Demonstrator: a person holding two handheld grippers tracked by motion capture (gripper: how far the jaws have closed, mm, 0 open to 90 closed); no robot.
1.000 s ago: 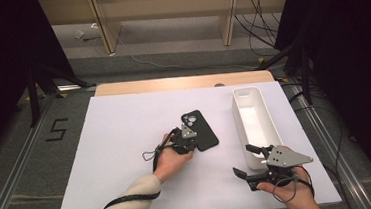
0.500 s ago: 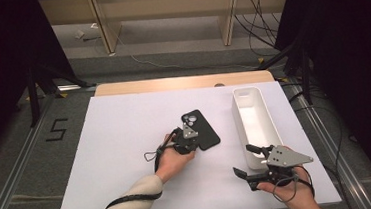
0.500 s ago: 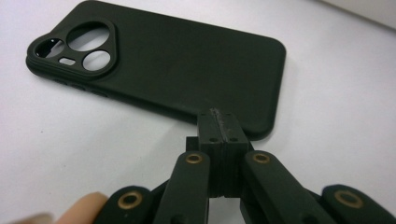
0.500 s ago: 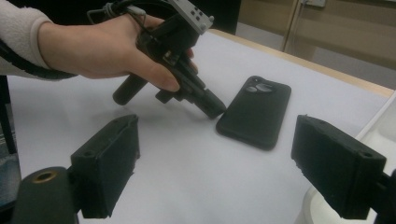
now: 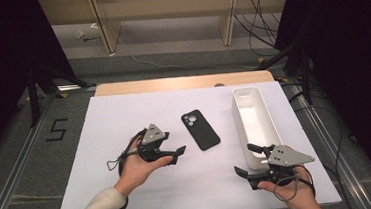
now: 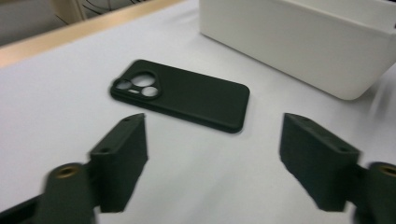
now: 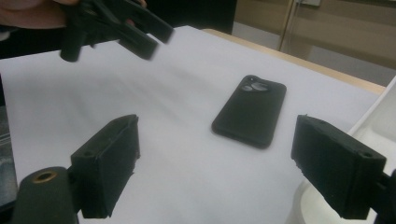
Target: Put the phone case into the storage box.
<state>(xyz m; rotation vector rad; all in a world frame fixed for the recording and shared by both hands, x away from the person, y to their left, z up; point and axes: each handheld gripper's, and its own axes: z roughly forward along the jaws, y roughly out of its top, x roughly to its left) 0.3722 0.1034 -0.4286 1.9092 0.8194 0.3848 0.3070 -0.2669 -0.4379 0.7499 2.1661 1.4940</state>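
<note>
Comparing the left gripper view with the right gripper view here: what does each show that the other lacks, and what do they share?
Left gripper view: the long outer wall of the white bin, plus its own left gripper, jaws just opened with nothing between them. Right gripper view: the left gripper from farther off, a hand holding it above the table, plus its own right gripper, open. Both: the black phone case lying camera-holes up on the white table.

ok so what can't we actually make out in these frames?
- Phone case: lies back side up in all views; its underside is hidden against the table.
- White bin: cut off by the top and right edges in the left gripper view; the near wall hides its inside there.
- Left gripper: motion-blurred in the right gripper view. Its jaws have just been opening, nothing between them.
- Right gripper: open, holding nothing.
</note>
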